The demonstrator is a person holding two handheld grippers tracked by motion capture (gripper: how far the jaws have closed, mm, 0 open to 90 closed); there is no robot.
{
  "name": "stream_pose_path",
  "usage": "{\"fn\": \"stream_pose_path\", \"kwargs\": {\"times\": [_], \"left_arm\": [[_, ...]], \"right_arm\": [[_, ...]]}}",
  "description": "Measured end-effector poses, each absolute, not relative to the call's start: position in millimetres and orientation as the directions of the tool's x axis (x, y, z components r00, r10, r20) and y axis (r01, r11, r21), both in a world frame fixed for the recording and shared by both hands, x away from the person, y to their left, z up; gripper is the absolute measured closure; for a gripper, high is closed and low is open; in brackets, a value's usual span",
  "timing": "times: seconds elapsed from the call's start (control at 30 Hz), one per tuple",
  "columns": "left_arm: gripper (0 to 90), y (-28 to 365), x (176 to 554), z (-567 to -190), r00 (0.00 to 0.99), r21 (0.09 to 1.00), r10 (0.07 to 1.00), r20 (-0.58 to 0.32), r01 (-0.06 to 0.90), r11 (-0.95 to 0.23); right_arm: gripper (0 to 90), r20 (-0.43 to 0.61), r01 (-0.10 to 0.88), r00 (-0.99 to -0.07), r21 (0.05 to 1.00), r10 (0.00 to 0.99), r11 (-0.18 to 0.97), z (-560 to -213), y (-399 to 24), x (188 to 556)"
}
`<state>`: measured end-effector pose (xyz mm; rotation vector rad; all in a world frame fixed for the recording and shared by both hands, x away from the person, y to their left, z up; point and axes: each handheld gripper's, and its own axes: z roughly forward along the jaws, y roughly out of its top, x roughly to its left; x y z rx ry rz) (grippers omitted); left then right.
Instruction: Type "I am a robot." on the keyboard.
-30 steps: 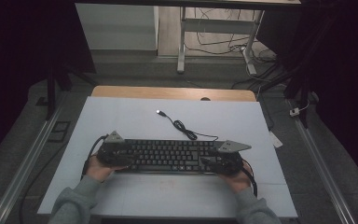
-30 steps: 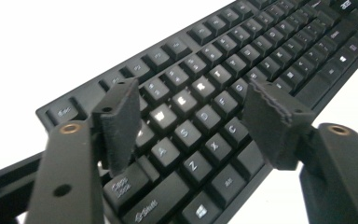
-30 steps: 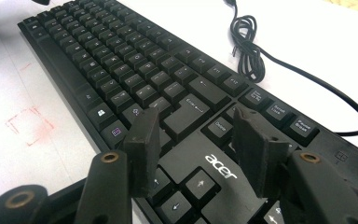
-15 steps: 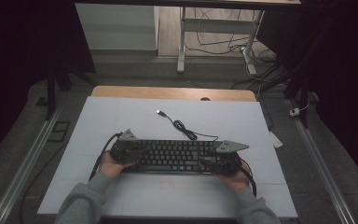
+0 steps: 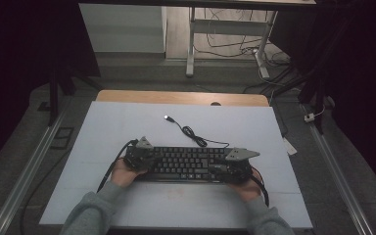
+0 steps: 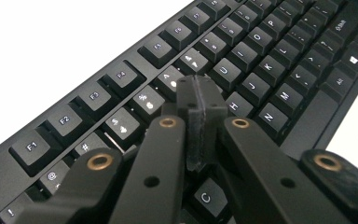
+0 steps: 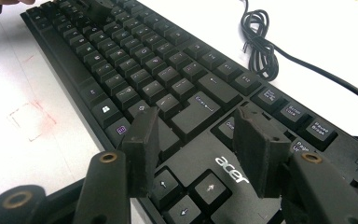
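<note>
Since the earlier frame, the left gripper (image 5: 138, 157) slid inward over the keyboard (image 5: 188, 164) mid-table, jaws just closing together, empty. Right gripper (image 5: 235, 169) hangs apart. Next, probably, a key press.

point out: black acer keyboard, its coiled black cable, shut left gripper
black acer keyboard (image 5: 188, 164), high view, middle key rows
coiled black cable (image 7: 260, 49), right gripper view, bundled loops
left gripper (image 6: 200, 100), left gripper view, closed jaw tips

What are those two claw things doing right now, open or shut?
Left gripper: jaws have just closed, shut on nothing, tips over the keyboard keys.
Right gripper: jaws open, holding nothing, above the keyboard's right end.
</note>
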<state>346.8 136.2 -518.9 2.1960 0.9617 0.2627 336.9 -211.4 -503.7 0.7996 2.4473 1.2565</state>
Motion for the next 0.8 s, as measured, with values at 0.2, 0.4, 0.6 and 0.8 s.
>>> {"fn": "stream_pose_path", "kwargs": {"times": [0.2,0.4,0.6,0.8], "left_arm": [[89.1,135.1,347.9,-520.1,0.697,0.689,0.711,-0.093,0.56,-0.46],[89.1,132.8,347.1,-521.1,0.7,0.685,0.71,-0.075,0.554,-0.474],[89.1,142.7,339.6,-509.1,0.691,0.724,0.717,-0.086,0.538,-0.431],[85.9,167.1,325.0,-498.5,0.668,0.757,0.736,-0.113,0.537,-0.372]], "right_arm": [[51.3,0.001,0.347,-0.809,0.808,0.588,0.475,-503.9,-210.9,336.9],[51.0,0.005,0.348,-0.812,0.807,0.584,0.477,-504.6,-210.1,336.9],[51.0,0.003,0.343,-0.811,0.812,0.584,0.472,-502.9,-211.6,337.0],[51.0,0.006,0.342,-0.812,0.815,0.584,0.467,-502.3,-212.3,337.1]]}}
